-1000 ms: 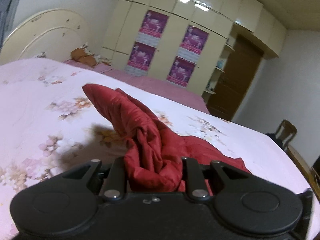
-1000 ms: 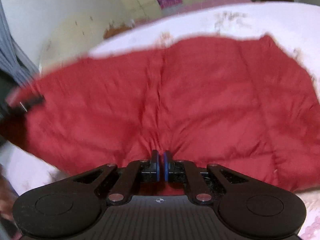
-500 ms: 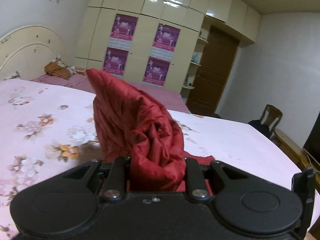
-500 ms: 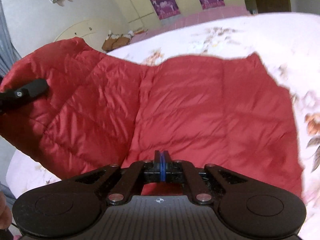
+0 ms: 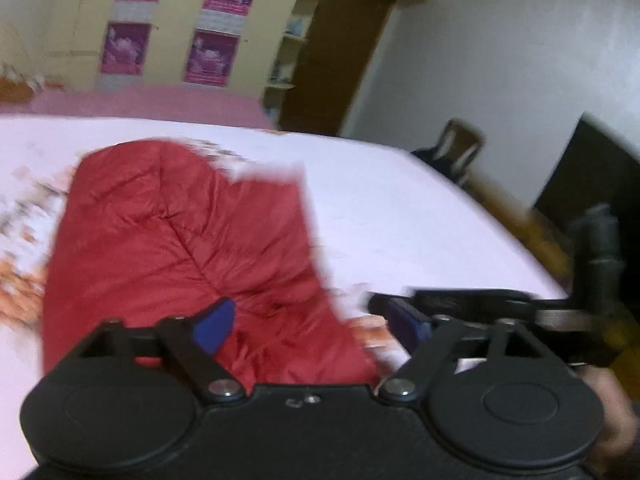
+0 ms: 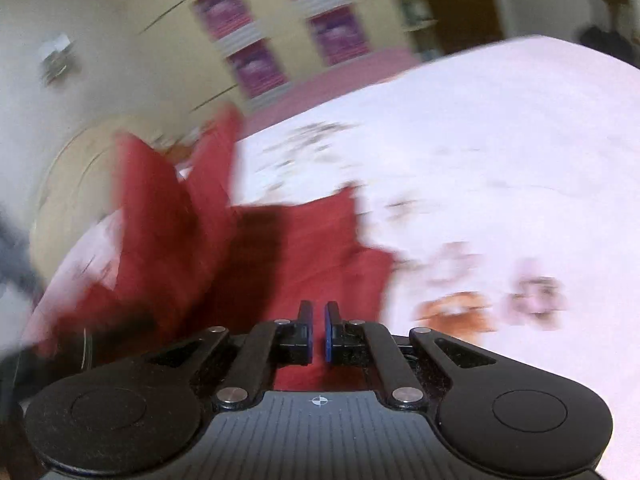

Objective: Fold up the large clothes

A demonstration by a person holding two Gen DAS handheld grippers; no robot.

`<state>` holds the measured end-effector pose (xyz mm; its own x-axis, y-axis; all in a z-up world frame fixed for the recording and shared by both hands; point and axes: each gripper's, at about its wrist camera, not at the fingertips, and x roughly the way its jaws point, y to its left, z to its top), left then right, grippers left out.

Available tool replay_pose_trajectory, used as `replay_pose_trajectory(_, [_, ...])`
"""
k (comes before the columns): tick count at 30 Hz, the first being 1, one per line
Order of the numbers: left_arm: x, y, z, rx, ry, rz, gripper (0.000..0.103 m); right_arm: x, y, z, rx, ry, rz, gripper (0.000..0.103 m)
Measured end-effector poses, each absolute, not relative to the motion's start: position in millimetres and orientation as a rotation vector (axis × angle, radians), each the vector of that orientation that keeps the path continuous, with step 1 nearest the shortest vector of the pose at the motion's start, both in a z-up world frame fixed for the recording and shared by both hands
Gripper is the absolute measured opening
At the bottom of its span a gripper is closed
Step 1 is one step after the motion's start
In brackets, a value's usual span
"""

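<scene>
The red quilted jacket (image 5: 180,248) lies in a heap on the floral bedsheet (image 5: 400,208). My left gripper (image 5: 308,320) hovers just over its near edge. Its jaws are opening, the blue pads (image 5: 212,328) stand wide apart, and the fabric lies below them without being pressed. The right gripper (image 5: 460,300) reaches in from the right beside the jacket. In the blurred right wrist view the jacket (image 6: 280,248) lies ahead and to the left, partly still raised. My right gripper (image 6: 318,312) is opening, with a narrow gap between its pads and nothing pinched.
The bed's pale sheet (image 6: 500,152) spreads to the right of the jacket. A cream wardrobe with purple posters (image 5: 212,56), a brown door (image 5: 340,52), a chair (image 5: 456,152) and dark furniture (image 5: 580,176) stand beyond the bed. The headboard (image 6: 68,168) is at the left.
Both grippers were shut on the lifted jacket; now both have let go. The jacket has dropped onto the bed, and both views have swung sideways.
</scene>
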<state>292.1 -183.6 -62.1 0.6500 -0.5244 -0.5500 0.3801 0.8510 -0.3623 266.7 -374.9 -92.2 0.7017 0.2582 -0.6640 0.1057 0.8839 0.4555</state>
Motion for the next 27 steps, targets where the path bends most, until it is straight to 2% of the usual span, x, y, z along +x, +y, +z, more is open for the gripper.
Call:
replay_pose_trajectory(1, [289,-177,-58,-0.272,0.690,-0.540,0.062,266,-386,-91,0.501,0.779,0.056,0.067])
replay_pose_trajectory(2, [287,-169,-52,-0.300,0.671,-0.534,0.058,261,-397,-88,0.509,0.732,0.044,0.081])
replay_pose_trajectory(4, [283,-142,-42,-0.328,0.594,-0.456,0.056,260,-411,-79,0.537,0.686,0.094,0.079])
replay_pose_trajectory(5, [285,-125,-40,-0.342,0.569,-0.398,0.054,263,-414,-77,0.555,0.679,0.126,0.070])
replay_pose_trajectory(7, [297,-90,-46,-0.373,0.567,-0.299,0.053,271,-412,-70,0.582,0.676,0.203,0.062])
replay_pose_trajectory(9, [312,-63,-61,-0.398,0.593,-0.225,0.052,287,-401,-65,0.575,0.683,0.272,0.062])
replay_pose_trajectory(11, [329,-45,-77,-0.391,0.642,-0.189,0.046,301,-385,-62,0.544,0.706,0.320,0.062])
replay_pose_trajectory(17, [353,-36,-103,-0.380,0.710,-0.225,0.042,340,-368,-88,0.607,0.861,0.337,0.063])
replay_pose_trajectory(19, [349,-45,-107,-0.357,0.723,-0.236,0.040,344,-369,-100,0.635,0.913,0.326,0.066])
replay_pose_trajectory(20, [349,-47,-109,-0.350,0.728,-0.241,0.040,346,-370,-104,0.650,0.934,0.326,0.080])
replay_pose_trajectory(21, [347,-50,-109,-0.345,0.732,-0.244,0.040,348,-368,-109,0.659,0.948,0.325,0.083])
replay_pose_trajectory(24, [348,-52,-110,-0.334,0.737,-0.257,0.040,354,-364,-117,0.692,0.952,0.332,0.083])
replay_pose_trajectory(25, [347,-53,-109,-0.333,0.737,-0.264,0.040,355,-362,-118,0.700,0.945,0.346,0.065])
replay_pose_trajectory(26, [348,-52,-108,-0.330,0.736,-0.272,0.040,356,-359,-119,0.698,0.954,0.353,0.044])
replay_pose_trajectory(27, [348,-53,-107,-0.323,0.736,-0.273,0.039,354,-357,-116,0.693,0.949,0.361,0.028])
